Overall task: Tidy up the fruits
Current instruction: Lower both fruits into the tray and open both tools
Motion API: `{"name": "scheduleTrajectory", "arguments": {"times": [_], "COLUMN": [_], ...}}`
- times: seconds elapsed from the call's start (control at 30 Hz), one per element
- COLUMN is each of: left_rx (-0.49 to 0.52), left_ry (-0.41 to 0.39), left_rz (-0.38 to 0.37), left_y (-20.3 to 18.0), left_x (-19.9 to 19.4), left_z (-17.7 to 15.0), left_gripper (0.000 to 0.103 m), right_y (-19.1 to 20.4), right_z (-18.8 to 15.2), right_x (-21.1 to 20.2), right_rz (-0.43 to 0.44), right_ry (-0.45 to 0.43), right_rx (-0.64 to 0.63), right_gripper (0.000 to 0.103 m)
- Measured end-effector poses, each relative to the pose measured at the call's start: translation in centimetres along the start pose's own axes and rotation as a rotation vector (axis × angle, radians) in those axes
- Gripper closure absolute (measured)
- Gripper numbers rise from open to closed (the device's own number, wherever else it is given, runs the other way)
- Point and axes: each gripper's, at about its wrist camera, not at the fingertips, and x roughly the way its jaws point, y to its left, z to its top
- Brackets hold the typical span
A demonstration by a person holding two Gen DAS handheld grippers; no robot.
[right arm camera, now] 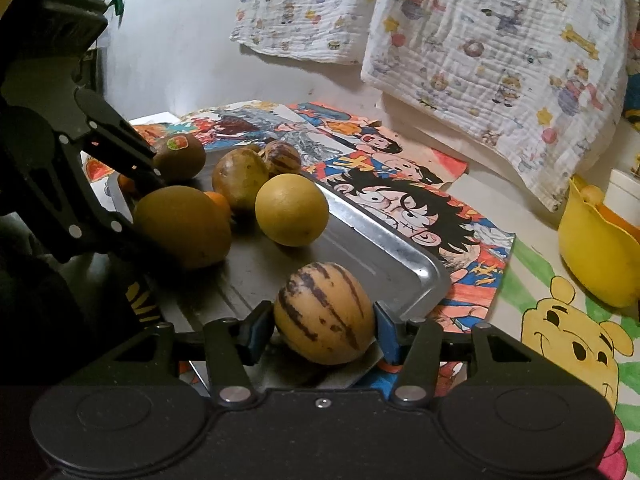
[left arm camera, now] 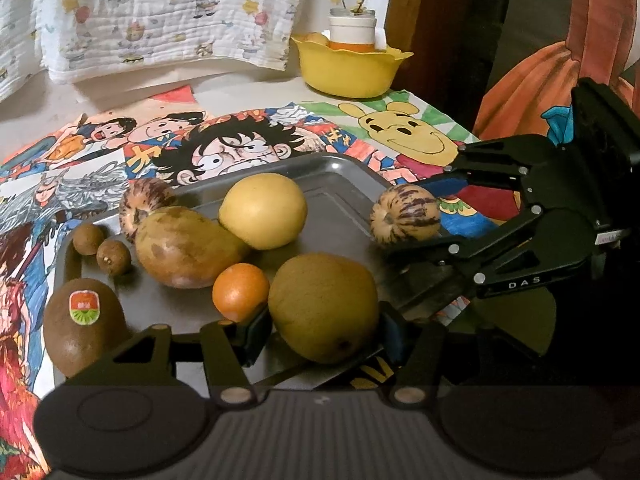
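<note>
On the metal tray (left arm camera: 344, 184), from the left, lay a stickered kiwi (left arm camera: 82, 330), two small brown fruits (left arm camera: 102, 246), a first striped melon (left arm camera: 142, 210), a mango (left arm camera: 186, 246), a small orange (left arm camera: 240, 292) and a yellow citrus (left arm camera: 263, 210). The left claw (left arm camera: 324, 330) was clenched on a brown pear (left arm camera: 324, 306) at the tray's near edge. Further right, the right claw (right arm camera: 324, 330) gripped a second striped melon (right arm camera: 325, 312) at the tray's corner. A yellow bowl (left arm camera: 348, 68) stood well apart on the tabletop (left arm camera: 248, 90).
</note>
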Motion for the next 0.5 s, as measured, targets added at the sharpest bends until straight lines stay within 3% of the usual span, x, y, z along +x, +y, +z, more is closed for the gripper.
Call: {"name": "scheduleTrajectory", "arguments": {"times": [0.5], "left_rx": [-0.01], "left_ry": [-0.028], "left_rz": [0.031], "left_y": [0.2], "left_x": [-1.3], "left_z": [-0.4], "left_gripper": [0.031], "right_y": [0.7], "right_z": [0.0], "right_x": [-0.8], "right_rz": [0.0], "right_ry": [-0.02], "right_rx": [0.007], "right_gripper": [0.034]}}
